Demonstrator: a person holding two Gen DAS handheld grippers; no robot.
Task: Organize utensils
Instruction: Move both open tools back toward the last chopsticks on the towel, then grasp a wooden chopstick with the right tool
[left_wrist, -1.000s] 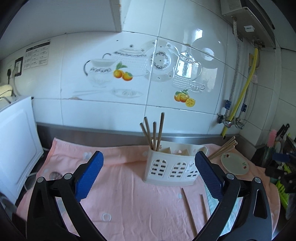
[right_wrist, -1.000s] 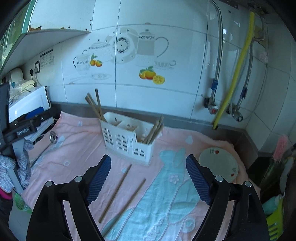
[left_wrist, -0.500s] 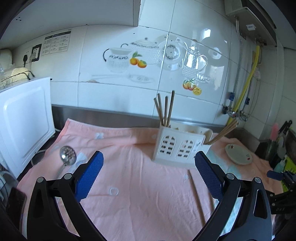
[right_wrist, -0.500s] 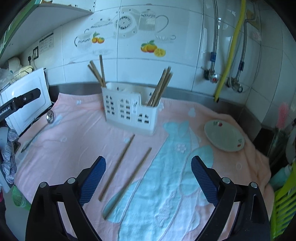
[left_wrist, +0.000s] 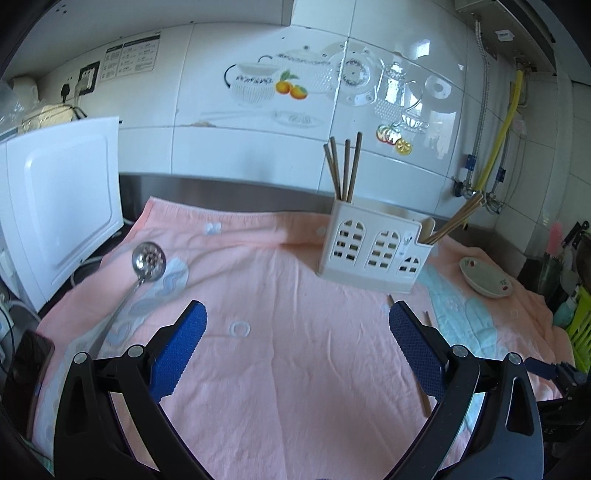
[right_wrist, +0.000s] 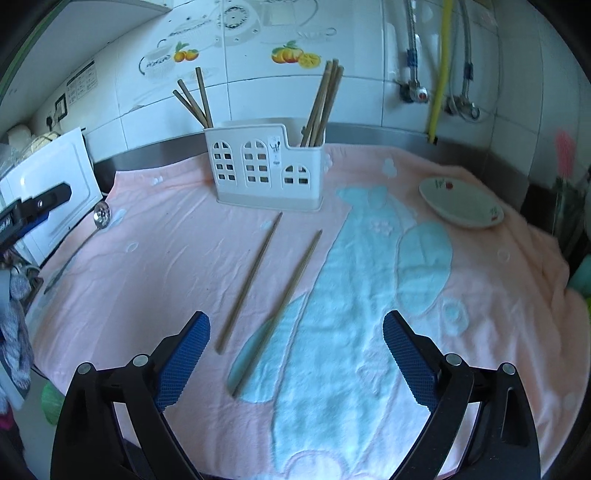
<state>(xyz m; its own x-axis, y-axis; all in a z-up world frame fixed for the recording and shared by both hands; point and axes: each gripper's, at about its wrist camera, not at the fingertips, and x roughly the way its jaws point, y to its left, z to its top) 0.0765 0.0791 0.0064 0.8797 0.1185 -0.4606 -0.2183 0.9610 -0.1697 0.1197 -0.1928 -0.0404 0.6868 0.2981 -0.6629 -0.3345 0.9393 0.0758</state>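
Over towel (right_wrist: 155, 258): both grippers lower vs 1s ago, fingers apart, empty; chopsticks (right_wrist: 273, 291) nearer.

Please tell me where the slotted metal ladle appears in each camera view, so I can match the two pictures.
Left wrist view: the slotted ladle lies left of centre on the pink towel.
Right wrist view: the ladle lies at the far left edge, small.
Shared landmark: the white utensil holder.

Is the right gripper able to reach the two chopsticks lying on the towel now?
Probably yes: the right gripper is open and empty, and the two chopsticks lie flat on the towel just ahead, with nothing between.
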